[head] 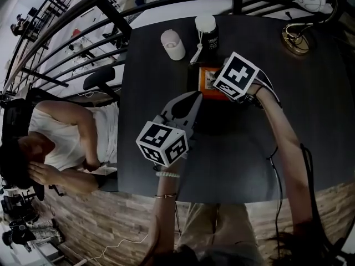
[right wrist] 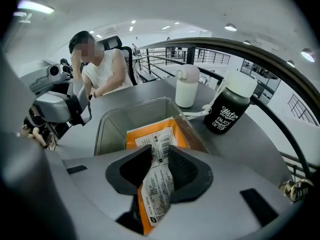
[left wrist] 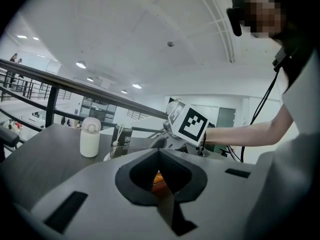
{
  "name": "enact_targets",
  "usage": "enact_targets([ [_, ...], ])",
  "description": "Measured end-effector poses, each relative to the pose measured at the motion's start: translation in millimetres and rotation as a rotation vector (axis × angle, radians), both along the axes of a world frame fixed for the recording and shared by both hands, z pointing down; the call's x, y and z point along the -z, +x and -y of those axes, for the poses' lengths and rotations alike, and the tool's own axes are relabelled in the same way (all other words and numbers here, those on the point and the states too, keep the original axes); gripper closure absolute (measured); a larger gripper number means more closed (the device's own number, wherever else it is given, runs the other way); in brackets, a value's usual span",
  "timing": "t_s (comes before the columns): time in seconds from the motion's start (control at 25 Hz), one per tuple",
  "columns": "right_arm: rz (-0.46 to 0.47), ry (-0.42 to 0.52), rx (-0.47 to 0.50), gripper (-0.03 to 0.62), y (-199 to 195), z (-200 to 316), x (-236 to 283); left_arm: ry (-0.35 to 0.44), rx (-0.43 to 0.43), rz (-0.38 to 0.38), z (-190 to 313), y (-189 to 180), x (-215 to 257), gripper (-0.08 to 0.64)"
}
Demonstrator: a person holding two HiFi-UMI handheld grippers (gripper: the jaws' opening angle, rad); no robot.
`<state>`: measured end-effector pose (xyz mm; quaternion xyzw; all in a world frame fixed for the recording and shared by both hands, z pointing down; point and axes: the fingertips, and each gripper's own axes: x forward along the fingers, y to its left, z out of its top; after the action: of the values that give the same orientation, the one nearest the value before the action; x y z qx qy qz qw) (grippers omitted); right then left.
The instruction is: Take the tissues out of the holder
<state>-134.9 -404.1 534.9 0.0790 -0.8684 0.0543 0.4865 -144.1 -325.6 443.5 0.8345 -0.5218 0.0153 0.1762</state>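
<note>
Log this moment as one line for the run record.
right gripper: shut on tissue pack | tissue pack: not yet out of clear holder | left gripper: shut, empty, near holder

Both the left gripper (left wrist: 159, 156) and the right gripper (right wrist: 160, 156) have grey shells with black fingers (right wrist: 187, 171). Each carries a white cube (head: 162, 143) printed with black squares. A pale bead bracelet (head: 168, 174) circles the left wrist. A black cable (head: 277, 173) runs along the right arm. The trousers (head: 222, 229) are khaki.

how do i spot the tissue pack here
On the dark table, find the clear holder beside the black bottle. The tissue pack lies in it, pinched by the right tongs: the only orange thing, with a white barcode label.
</note>
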Motion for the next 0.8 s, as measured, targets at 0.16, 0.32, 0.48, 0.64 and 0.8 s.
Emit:
enact_targets([
  [0.16,-0.010,0.033,0.012,0.563,0.6,-2.5,1.8,-0.009,-0.008,0.001,-1.2,1.8,-0.8,0.552],
  [0.32,0.061,0.029,0.000,0.578,2.3,-4.6,2.6,-0.014,-0.015,0.002,-6.4,2.6,1.4,0.552],
  [0.48,0.128,0.068,-0.044,0.580,6.1,-2.8,12.9,-0.007,-0.014,0.009,-12.1,-2.4,9.1,0.552],
  [0.64,0.226,0.063,-0.106,0.580,6.6,-3.3,27.3,0.006,-0.009,0.019,-17.0,-10.5,20.2,0.552],
  [0.8,0.310,0.062,-0.160,0.580,10.6,1.9,49.6,0.020,-0.008,0.023,-17.6,-13.5,30.5,0.552],
])
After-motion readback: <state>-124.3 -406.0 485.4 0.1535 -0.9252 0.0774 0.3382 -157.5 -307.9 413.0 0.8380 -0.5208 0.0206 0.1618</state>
